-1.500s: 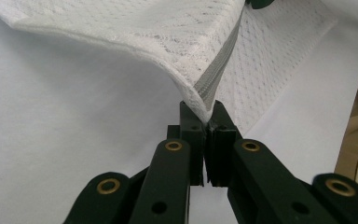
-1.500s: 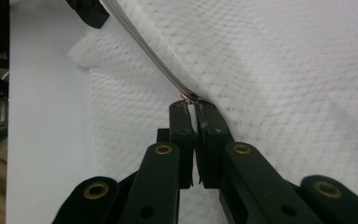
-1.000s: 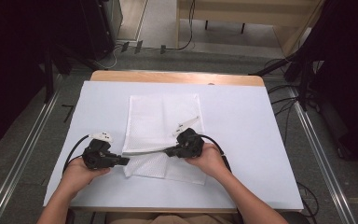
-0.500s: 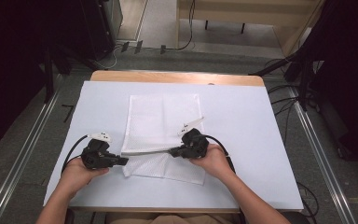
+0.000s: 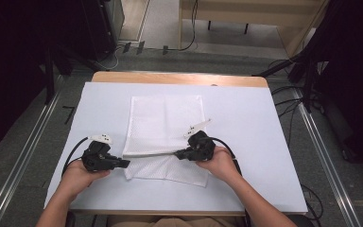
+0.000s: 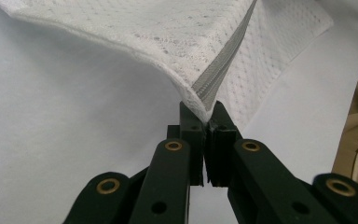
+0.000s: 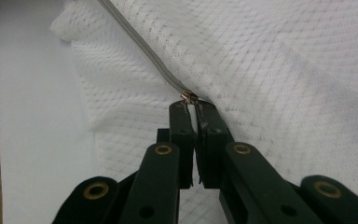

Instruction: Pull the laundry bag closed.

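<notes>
From above, a white mesh bag [image 5: 165, 127] lies on a table [image 5: 264, 123] covered in white, its far part spread flat and its near part folded, with a grey zipper [image 5: 151, 153] running as a taut line between the 2 grippers. The left gripper [image 5: 123, 163], held in the person's left hand [image 5: 78, 172], sits at the bag's near left corner, and the right gripper [image 5: 178, 153], held in the right hand [image 5: 220, 163], sits at the zipper's other end, near the middle of the table's front half. Black cables loop away from both tools, and a small white tag sticks up just beyond the right one. In the left gripper view, the 2 black jaws are clamped together on the corner of the mesh bag [image 6: 177, 51], right where the grey zipper [image 6: 221, 70] ends, and the fabric lifts off the table [image 6: 51, 130] from that pinch point. In the right gripper view, the jaws are pressed together on the zipper pull [image 7: 189, 98], a small metal piece at the end of the grey zipper [image 7: 140, 46], which runs away toward the upper left across the mesh bag [image 7: 284, 79]; bare white table [image 7: 28, 116] shows at the left.
</notes>
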